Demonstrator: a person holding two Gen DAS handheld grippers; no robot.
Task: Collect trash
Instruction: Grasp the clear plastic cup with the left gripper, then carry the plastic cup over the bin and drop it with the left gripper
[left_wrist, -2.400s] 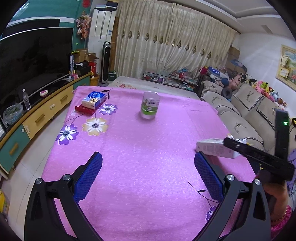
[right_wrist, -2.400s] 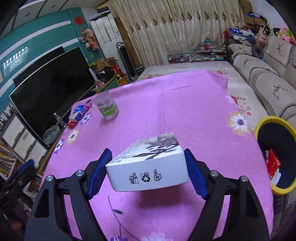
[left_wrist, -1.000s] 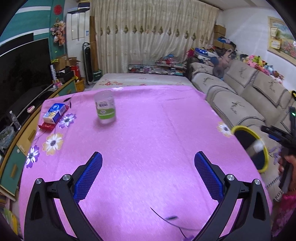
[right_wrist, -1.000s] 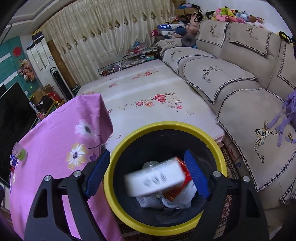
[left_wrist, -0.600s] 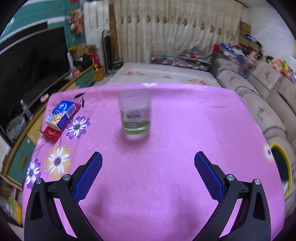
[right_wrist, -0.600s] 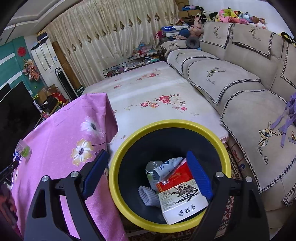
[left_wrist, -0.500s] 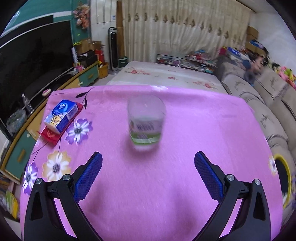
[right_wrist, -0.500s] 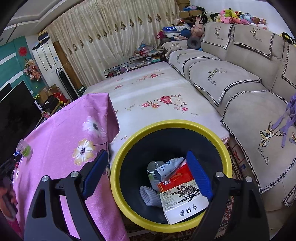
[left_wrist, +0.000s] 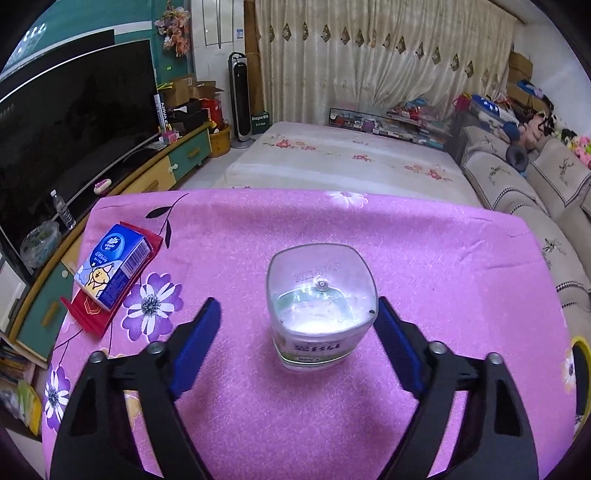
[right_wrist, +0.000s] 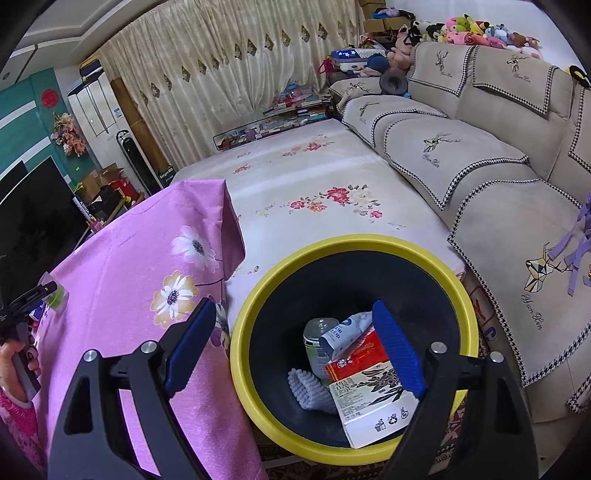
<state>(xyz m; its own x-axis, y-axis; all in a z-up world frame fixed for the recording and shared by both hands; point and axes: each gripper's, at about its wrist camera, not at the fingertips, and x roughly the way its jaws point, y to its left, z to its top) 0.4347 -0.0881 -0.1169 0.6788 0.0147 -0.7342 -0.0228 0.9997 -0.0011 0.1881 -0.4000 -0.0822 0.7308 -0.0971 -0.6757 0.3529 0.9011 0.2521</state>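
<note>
An upside-down clear plastic tub (left_wrist: 320, 295) with a green-and-white label stands on the pink flowered tablecloth (left_wrist: 443, 258). My left gripper (left_wrist: 295, 310) straddles it and its jaws are closing. The right pad is at the tub's side, while the left pad still stands clear of it. My right gripper (right_wrist: 295, 310) hangs open and empty over the yellow-rimmed black bin (right_wrist: 258, 295) beside the table. In the bin lie a white carton (right_wrist: 373, 402), a red packet (right_wrist: 354, 360), a can (right_wrist: 316, 343) and a tube.
A blue tissue pack (left_wrist: 110, 266) lies on a red packet (left_wrist: 88, 317) at the table's left edge. A TV cabinet (left_wrist: 177, 155) runs along the left, and a beige sofa (right_wrist: 480, 166) stands right of the bin. A person's hand (right_wrist: 14, 354) holds the left gripper's handle.
The left gripper swept forward to the tub, which now sits between its narrowing jaws. The white carton fell from the right gripper and came to rest in the bin; the right gripper stayed put.
</note>
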